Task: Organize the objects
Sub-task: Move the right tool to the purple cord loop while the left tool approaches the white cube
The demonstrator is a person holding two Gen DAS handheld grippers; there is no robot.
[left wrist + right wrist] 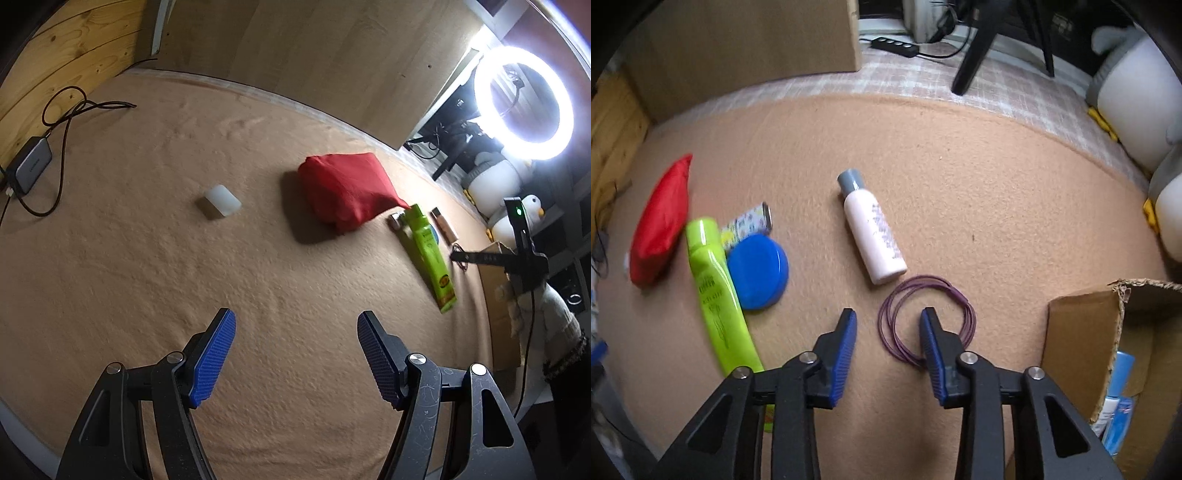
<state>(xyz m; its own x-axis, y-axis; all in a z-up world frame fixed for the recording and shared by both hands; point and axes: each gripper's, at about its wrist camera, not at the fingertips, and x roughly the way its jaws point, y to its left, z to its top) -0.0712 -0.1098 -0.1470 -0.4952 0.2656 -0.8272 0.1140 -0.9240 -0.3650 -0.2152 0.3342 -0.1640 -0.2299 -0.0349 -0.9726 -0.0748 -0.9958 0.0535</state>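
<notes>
Tan felt covered the table (979,155). Right gripper (888,332) hovered with jaws wide and empty, the purple wire coil (886,306) around its right jaw's tip; left gripper (295,350) was likewise wide. Next likely: pinch the coil's strands, carry to the cardboard box (1078,339) right of the jaws.

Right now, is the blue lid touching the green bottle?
Touching. The right wrist view shows the blue lid's left edge pressed against the green bottle's side, with no blanket visible between them.
</notes>
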